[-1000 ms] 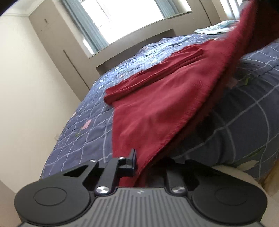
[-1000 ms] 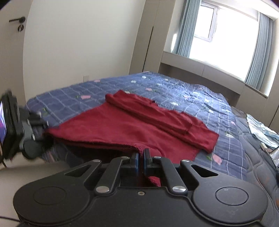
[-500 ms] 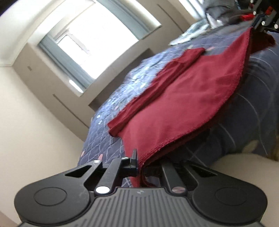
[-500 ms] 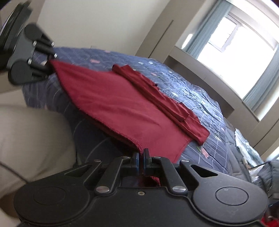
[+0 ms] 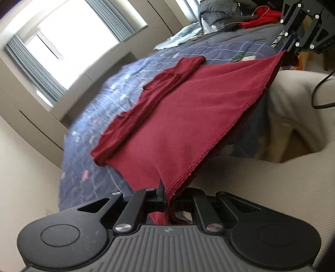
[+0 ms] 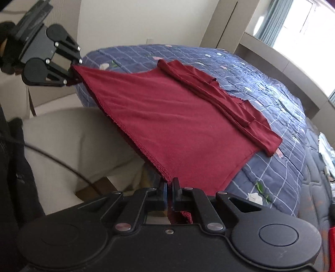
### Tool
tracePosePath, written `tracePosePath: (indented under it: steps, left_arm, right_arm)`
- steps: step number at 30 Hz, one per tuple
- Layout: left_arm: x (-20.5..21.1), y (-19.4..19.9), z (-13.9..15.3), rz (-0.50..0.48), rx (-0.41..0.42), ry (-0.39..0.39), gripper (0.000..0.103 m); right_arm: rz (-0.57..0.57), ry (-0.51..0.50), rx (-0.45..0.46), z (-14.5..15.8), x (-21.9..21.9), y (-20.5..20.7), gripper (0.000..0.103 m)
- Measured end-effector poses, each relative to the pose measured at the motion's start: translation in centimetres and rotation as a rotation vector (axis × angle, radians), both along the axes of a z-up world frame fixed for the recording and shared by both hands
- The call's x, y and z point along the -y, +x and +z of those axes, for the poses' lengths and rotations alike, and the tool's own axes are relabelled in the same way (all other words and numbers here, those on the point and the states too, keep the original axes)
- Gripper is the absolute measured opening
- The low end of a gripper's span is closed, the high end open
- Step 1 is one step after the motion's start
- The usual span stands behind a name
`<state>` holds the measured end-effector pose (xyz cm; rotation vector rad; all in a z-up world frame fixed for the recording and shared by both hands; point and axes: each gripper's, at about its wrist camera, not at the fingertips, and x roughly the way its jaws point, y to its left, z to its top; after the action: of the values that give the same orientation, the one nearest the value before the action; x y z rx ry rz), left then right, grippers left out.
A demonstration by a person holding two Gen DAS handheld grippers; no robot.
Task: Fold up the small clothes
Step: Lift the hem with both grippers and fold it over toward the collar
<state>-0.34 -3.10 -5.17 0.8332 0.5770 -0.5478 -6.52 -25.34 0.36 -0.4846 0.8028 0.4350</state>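
Observation:
A dark red garment [image 5: 178, 117] [image 6: 178, 125] lies on the blue quilted bed [image 5: 117, 98] [image 6: 261, 87], its sleeves folded in along the far side. Its near hem is pulled taut off the bed edge between both grippers. My left gripper [image 5: 166, 193] is shut on one hem corner; it also shows in the right wrist view [image 6: 72, 72]. My right gripper [image 6: 169, 185] is shut on the other hem corner; it also shows in the left wrist view [image 5: 286, 47].
Beige trouser legs [image 5: 293, 117] [image 6: 69, 142] stand close to the bed edge under the hem. A black cable [image 5: 320, 90] hangs at the right. Light blue clothes [image 5: 178, 39] and a grey and red pile [image 5: 240, 14] lie at the far end of the bed.
Both grippers have pulled the hem back and up off the bed edge, stretching it taut between them. The cloth has slid toward me and the views have tilted.

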Motion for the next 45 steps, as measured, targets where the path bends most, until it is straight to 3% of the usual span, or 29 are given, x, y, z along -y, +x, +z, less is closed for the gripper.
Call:
tracePosePath:
  steps: [5,9,14,17,24,31,36,42,45]
  left_arm:
    - [-0.7,2.0,2.4,0.044,-0.099,-0.091,0.004]
    - [-1.1,5.8,4.7,0.088,-0.198,-0.165,0.005]
    - [0.0,9.9,7.0,0.079,-0.170,-0.119,0.005]
    - [1.0,13.1,8.5,0.090,-0.107,-0.075,0.005]
    - [2.8,24.1,10.3,0.148,-0.141,-0.112,0.005]
    - [5.3,34.4,6.8,0.172,-0.189,-0.068,0.006]
    - [6.0,41.4,3.3,0.225,-0.272,-0.077,0.006]
    - [5.2,46.9,-1.2,0.219,-0.424,-0.098,0.010]
    - [4.4,48.3,-2.5,0.174,-0.478,-0.108,0.020]
  right_arm:
    - [-0.035,0.083,0.018,2.3,1.2,3.1,0.004]
    - [-0.027,0.033,0.072,4.3,1.6,6.6,0.004]
    - [0.000,-0.036,0.129,6.8,2.1,12.1,0.004]
    - [-0.001,-0.062,0.159,7.7,2.7,16.3,0.004]
    - [-0.034,-0.087,0.174,7.8,4.9,26.2,0.004]
    - [-0.075,-0.075,0.111,3.8,7.1,36.9,0.005]
    - [-0.098,-0.044,0.037,-0.4,8.1,43.7,0.005]
    - [-0.130,-0.004,-0.044,-4.8,9.3,48.2,0.007]
    - [-0.132,0.005,-0.074,-6.3,9.8,49.0,0.008]
